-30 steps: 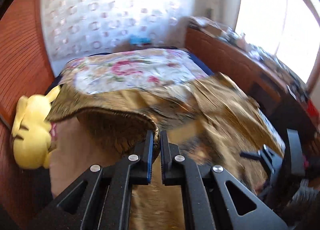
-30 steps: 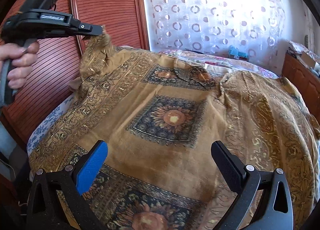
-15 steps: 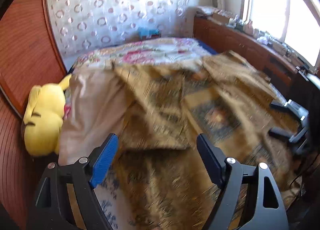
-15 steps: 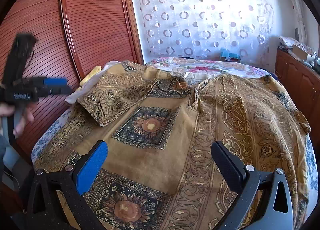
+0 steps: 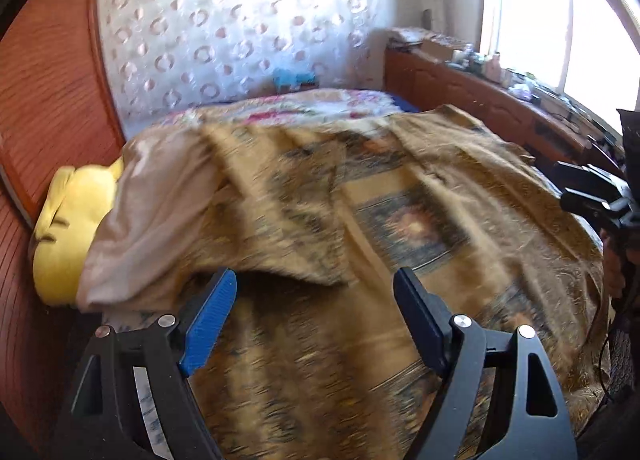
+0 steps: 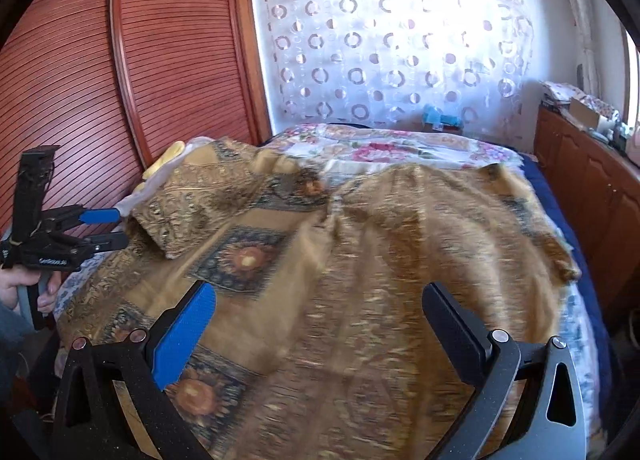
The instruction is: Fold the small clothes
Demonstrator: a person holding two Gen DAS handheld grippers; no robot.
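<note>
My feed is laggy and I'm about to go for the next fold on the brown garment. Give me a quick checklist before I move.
1. Left tool free of cloth: ok, open and nothing between its fingers.
2. Right tool free: ok, open above the garment, holding nothing.
3. Left sleeve folded in: ok, it lies across the garment's front.
4. Right side folded in: not ok, it lies spread toward the edge of the bed.
5. Garment flat: not ok, ridges run down the middle.
6. Yellow plush toy clear of the fold: cannot tell, the folded sleeve's pale lining lies against or over it.
</note>
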